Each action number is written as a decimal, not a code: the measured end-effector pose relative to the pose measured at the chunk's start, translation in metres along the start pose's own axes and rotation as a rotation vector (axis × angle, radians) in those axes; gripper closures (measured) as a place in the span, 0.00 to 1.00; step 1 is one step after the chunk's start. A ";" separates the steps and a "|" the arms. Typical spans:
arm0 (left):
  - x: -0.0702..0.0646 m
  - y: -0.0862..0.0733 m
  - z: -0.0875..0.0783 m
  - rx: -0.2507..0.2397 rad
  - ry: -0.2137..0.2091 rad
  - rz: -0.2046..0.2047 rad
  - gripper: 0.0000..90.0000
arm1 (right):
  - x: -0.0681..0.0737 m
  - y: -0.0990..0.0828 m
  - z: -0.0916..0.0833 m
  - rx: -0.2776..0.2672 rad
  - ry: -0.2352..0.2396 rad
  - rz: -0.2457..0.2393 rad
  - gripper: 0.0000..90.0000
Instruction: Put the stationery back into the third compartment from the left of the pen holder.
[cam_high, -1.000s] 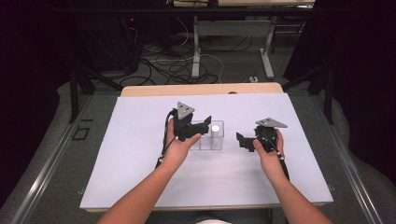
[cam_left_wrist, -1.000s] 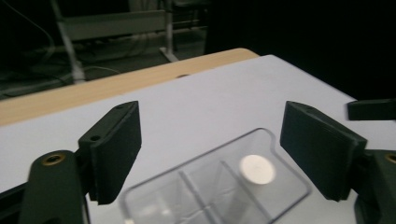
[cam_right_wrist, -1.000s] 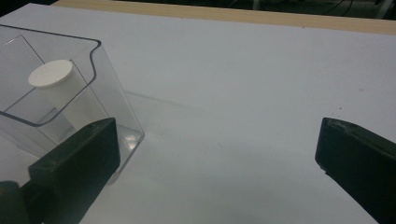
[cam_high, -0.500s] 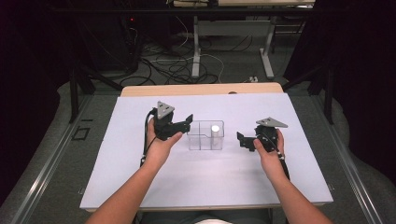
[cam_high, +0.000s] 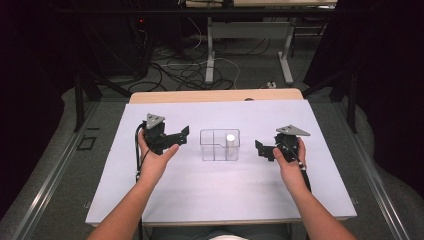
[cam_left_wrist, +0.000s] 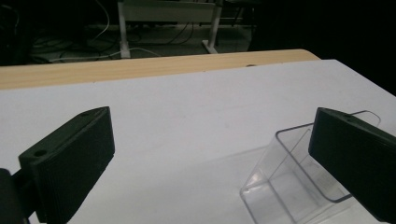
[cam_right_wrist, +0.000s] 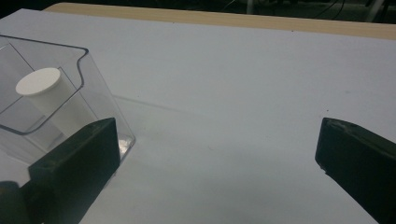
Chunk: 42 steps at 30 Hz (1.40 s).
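A clear plastic box (cam_high: 212, 150) with inner dividers stands mid-table on the white sheet. A white cylinder (cam_high: 230, 139) stands upright in its right side. My left gripper (cam_high: 179, 139) hovers left of the box, apart from it. Its jaws have just been opening, stand wide, and nothing is between them. My right gripper (cam_high: 261, 148) is open just right of the box, also with nothing between its jaws. In the left gripper view the box (cam_left_wrist: 280, 186) sits behind the right jaw. In the right gripper view the box (cam_right_wrist: 98, 93) and cylinder (cam_right_wrist: 39, 84) lie behind the left jaw.
The white sheet (cam_high: 215, 200) covers most of the table, leaving a bare wooden strip (cam_high: 215, 95) along the far edge. Beyond the table are desk legs and loose cables (cam_high: 200, 65) on a dark floor.
My left gripper has drawn away from the box, leftwards across the table, and now stands clear of it with wider jaws. The right gripper, the box and the cylinder have stayed put.
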<state>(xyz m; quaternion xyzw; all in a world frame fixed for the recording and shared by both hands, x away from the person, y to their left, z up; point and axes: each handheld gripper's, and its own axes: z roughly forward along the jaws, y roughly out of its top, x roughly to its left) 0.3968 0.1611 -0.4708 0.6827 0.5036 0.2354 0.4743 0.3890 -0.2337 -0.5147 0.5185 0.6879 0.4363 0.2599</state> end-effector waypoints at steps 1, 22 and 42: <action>0.003 -0.001 -0.001 0.002 0.004 -0.005 0.00 | -0.001 0.000 0.000 -0.003 -0.002 -0.002 0.00; 0.059 -0.034 -0.022 0.051 0.059 -0.031 0.00 | -0.005 -0.001 0.000 0.003 -0.015 0.012 0.00; 0.083 -0.050 -0.027 0.083 0.060 -0.107 0.00 | -0.018 -0.005 0.004 0.036 -0.033 0.028 0.00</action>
